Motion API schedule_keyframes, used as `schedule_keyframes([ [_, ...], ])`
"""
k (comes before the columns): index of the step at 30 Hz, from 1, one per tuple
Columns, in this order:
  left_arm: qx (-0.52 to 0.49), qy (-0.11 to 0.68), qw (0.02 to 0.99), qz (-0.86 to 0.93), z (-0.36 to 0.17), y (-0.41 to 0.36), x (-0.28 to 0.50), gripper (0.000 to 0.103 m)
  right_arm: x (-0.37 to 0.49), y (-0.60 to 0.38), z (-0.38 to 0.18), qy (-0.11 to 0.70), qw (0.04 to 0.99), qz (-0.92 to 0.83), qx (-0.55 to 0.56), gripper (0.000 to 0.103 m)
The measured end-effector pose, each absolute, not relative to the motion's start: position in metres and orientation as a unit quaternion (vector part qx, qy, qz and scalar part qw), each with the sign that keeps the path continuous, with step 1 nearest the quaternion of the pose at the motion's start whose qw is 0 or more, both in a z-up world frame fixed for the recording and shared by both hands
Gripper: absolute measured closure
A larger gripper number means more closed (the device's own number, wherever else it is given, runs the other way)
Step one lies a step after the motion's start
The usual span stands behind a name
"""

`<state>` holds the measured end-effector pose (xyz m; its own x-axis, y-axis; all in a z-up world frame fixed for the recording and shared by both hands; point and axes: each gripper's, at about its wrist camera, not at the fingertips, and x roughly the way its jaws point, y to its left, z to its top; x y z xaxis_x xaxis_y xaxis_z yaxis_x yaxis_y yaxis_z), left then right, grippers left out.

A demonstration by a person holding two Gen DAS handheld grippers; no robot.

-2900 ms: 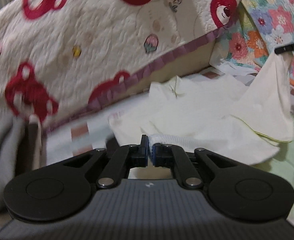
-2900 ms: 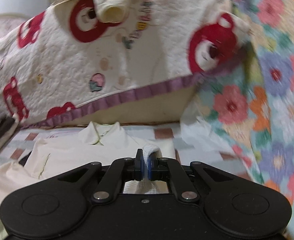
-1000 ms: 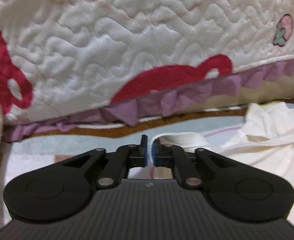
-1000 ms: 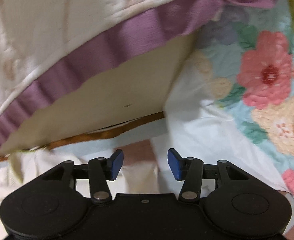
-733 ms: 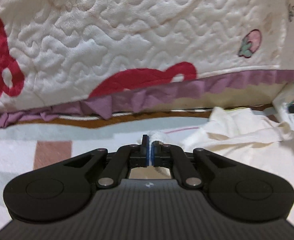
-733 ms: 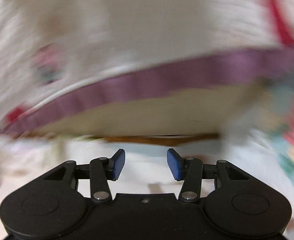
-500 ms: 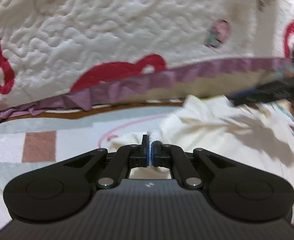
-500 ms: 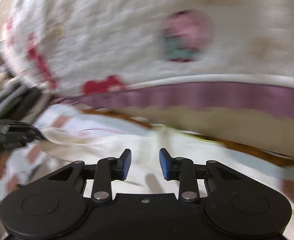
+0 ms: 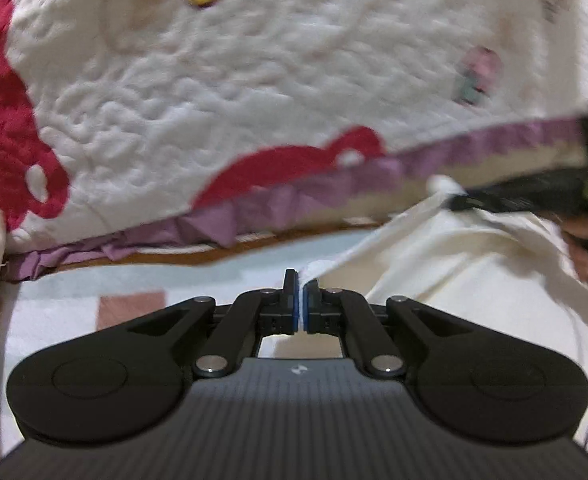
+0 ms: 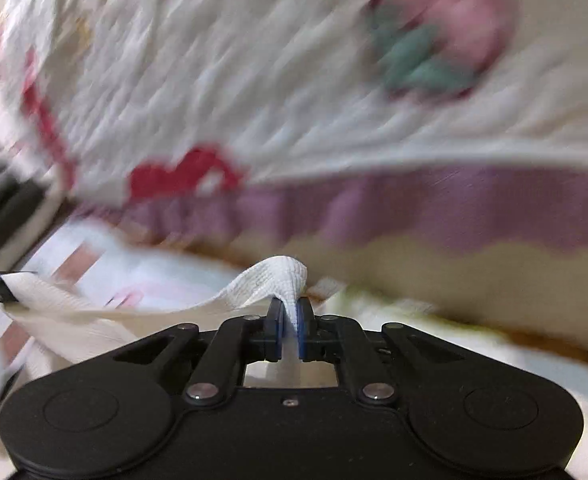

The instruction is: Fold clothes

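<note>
Cream knit garment (image 10: 270, 280) pinched at its edge in the right gripper (image 10: 290, 330), blue pads (image 10: 301, 332) clamped tight on a raised fold. Same cloth nipped in the left gripper (image 9: 299, 304), jaws pressed together on the hem, fabric strung between the two above a pastel checked sheet (image 9: 130, 308). Beyond, blurred: white quilted blanket (image 9: 222, 80) with red bears and purple trim, hanging behind.

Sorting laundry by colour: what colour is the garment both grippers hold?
Cream white garment, clearest in the left wrist view.
</note>
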<state>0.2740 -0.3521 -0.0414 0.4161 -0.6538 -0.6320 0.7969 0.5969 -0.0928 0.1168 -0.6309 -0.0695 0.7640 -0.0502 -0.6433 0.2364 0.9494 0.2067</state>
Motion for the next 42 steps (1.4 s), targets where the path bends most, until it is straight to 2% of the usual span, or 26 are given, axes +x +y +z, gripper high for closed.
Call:
schedule_keyframes([
  [2, 0.098, 0.342, 0.836, -0.418, -0.051, -0.367, 0.291, 0.101, 0.098, -0.639, -0.062, 0.319, 0.932, -0.094, 0.146, 0.055],
  [5, 0.102, 0.355, 0.837, -0.404, -0.063, -0.38, 0.302, 0.101, 0.07, -0.652, -0.05, 0.294, 0.936, -0.119, 0.155, 0.042],
  [7, 0.103, 0.362, 0.837, -0.396, -0.069, -0.387, 0.308, 0.101, 0.051, -0.66, -0.042, 0.278, 0.937, -0.135, 0.161, 0.042],
  [9, 0.096, 0.364, 0.838, -0.395, -0.07, -0.386, 0.308, 0.101, 0.017, -0.678, -0.032, 0.273, 0.934, -0.159, 0.169, 0.036],
  [13, 0.083, 0.368, 0.842, -0.386, -0.07, -0.382, 0.311, 0.101, -0.047, -0.715, -0.022, 0.291, 0.916, -0.231, 0.155, 0.037],
  [15, 0.09, 0.368, 0.835, -0.399, -0.07, -0.385, 0.311, 0.1, -0.075, -0.727, -0.02, 0.311, 0.904, -0.26, 0.14, 0.05],
  [16, 0.097, 0.368, 0.83, -0.408, -0.071, -0.388, 0.311, 0.1, -0.085, -0.732, -0.021, 0.325, 0.896, -0.27, 0.135, 0.054],
  [20, 0.136, 0.366, 0.817, -0.424, -0.077, -0.399, 0.295, 0.099, -0.1, -0.744, -0.038, 0.342, 0.865, -0.312, 0.196, 0.055],
  [26, 0.138, 0.372, 0.815, -0.423, -0.072, -0.408, 0.291, 0.101, -0.093, -0.768, -0.075, 0.344, 0.811, -0.353, 0.315, 0.053],
  [28, 0.145, 0.369, 0.816, -0.421, -0.069, -0.412, 0.295, 0.101, -0.086, -0.777, -0.08, 0.342, 0.805, -0.356, 0.329, 0.096],
  [29, 0.153, 0.366, 0.817, -0.417, -0.068, -0.415, 0.297, 0.101, -0.088, -0.781, -0.08, 0.332, 0.806, -0.356, 0.337, 0.1],
  [34, 0.163, 0.377, 0.817, -0.404, -0.068, -0.427, 0.317, 0.101, -0.094, -0.8, -0.076, 0.285, 0.806, -0.354, 0.38, 0.1],
  [37, 0.118, 0.409, 0.815, -0.393, -0.076, -0.428, 0.334, 0.097, -0.097, -0.811, -0.075, 0.255, 0.805, -0.352, 0.404, 0.099],
  [39, 0.082, 0.426, 0.816, -0.382, -0.082, -0.426, 0.344, 0.092, -0.1, -0.819, -0.073, 0.236, 0.803, -0.351, 0.42, 0.088],
  [40, 0.062, 0.427, 0.819, -0.379, -0.083, -0.422, 0.345, 0.082, -0.101, -0.822, -0.073, 0.226, 0.802, -0.35, 0.428, 0.081],
  [41, 0.042, 0.427, 0.821, -0.376, -0.084, -0.419, 0.347, 0.077, -0.102, -0.826, -0.072, 0.216, 0.801, -0.349, 0.436, 0.056],
  [42, 0.025, 0.425, 0.823, -0.376, -0.085, -0.415, 0.348, 0.077, -0.104, -0.83, -0.071, 0.206, 0.8, -0.348, 0.444, 0.043],
])
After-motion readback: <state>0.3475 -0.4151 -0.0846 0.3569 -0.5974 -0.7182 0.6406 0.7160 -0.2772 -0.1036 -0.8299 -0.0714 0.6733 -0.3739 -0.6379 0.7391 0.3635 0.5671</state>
